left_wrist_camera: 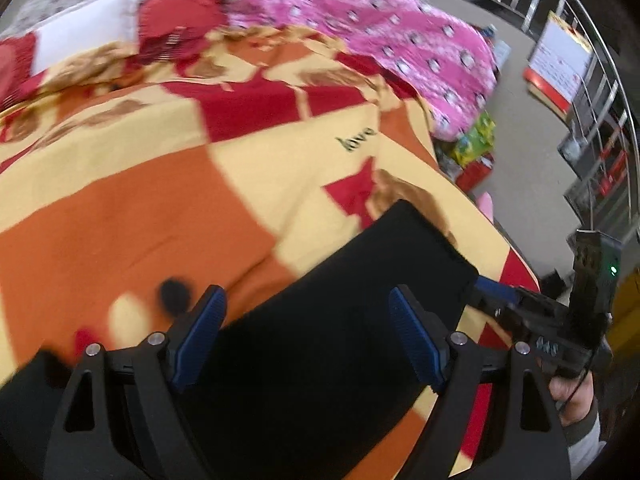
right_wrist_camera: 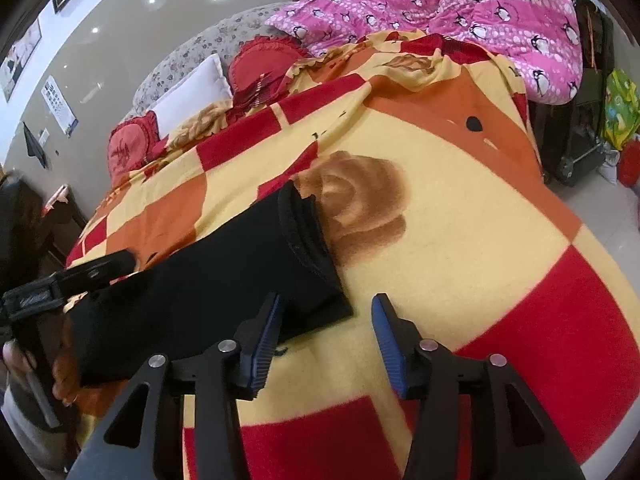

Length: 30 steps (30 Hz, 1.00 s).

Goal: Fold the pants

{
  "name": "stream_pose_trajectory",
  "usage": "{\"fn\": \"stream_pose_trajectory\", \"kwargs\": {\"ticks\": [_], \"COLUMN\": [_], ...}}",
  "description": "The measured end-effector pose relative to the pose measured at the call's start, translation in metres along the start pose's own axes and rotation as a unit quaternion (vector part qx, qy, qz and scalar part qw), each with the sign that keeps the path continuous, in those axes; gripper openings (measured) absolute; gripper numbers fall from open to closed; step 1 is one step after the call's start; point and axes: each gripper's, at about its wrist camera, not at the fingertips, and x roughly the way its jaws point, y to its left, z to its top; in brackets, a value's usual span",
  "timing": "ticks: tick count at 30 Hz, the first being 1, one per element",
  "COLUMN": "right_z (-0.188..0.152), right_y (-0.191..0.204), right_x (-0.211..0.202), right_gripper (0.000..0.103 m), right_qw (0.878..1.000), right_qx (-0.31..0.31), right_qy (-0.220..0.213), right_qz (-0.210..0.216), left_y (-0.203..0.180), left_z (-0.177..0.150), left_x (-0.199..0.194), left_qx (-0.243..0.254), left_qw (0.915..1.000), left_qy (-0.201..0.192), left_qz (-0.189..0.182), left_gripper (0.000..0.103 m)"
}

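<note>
Bed covered by an orange, yellow and red blanket (right_wrist_camera: 460, 248); pink penguin quilt (right_wrist_camera: 500, 16) heaped at the far side. Black pants (right_wrist_camera: 224, 280) lie flat on the blanket as a long folded strip. Left claw (left_wrist_camera: 308, 336) spread wide above the pants, pinching nothing. Right claw (right_wrist_camera: 324, 344) spread, at the strip's near corner, holding nothing.

The flat red, orange and yellow checked fleece blanket (right_wrist_camera: 460, 240) lies bare to the right of the folded black pants (right_wrist_camera: 224, 280), leaving open room there. Toward the headboard, a crumpled pink penguin-print quilt (right_wrist_camera: 480, 12), a white rectangular pillow (right_wrist_camera: 192, 88) and red frilled cushions (right_wrist_camera: 264, 64) crowd the bed.
</note>
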Motion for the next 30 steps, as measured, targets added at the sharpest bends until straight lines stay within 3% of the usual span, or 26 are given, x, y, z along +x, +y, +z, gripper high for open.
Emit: {"fn": "stream_pose_trajectory", "kwargs": {"ticks": [9,18,20,23,25,27,30], "right_z": [0.001,-0.001,-0.001,-0.002,0.000,0.000,0.004], "right_y": [0.003,0.004,0.004,0.002,0.000,-0.001,0.003], "right_x": [0.006,0.007,0.008,0.011,0.015,0.016,0.011], "right_gripper": [0.055,0.055,0.051,0.031,0.017,0.014,0.012], "right_qw": [0.999,0.999,0.999,0.999,0.998,0.997,0.997], "right_qx": [-0.005,-0.016,-0.019,-0.014,-0.007,-0.002,0.002], "right_qy": [-0.012,-0.021,-0.022,-0.023,-0.016,-0.013,-0.025], "right_qz": [0.031,0.043,0.042,0.043,0.061,0.071,0.078], "left_y": [-0.039,-0.073,-0.078,-0.085,-0.091,-0.093,-0.081], "left_z": [0.040,0.052,0.052,0.049,0.046,0.046,0.048], "left_x": [0.060,0.091,0.098,0.105,0.105,0.105,0.098], "left_qx": [0.057,0.112,0.118,0.132,0.153,0.158,0.121], "left_qw": [0.9976,0.9909,0.9891,0.9870,0.9844,0.9823,0.9850], "left_qy": [0.027,0.051,0.062,0.060,0.055,0.059,0.064], "left_qz": [-0.030,-0.054,-0.062,-0.070,-0.068,-0.081,-0.105], "left_gripper": [0.083,0.083,0.083,0.083,0.057,0.024,0.013]}}
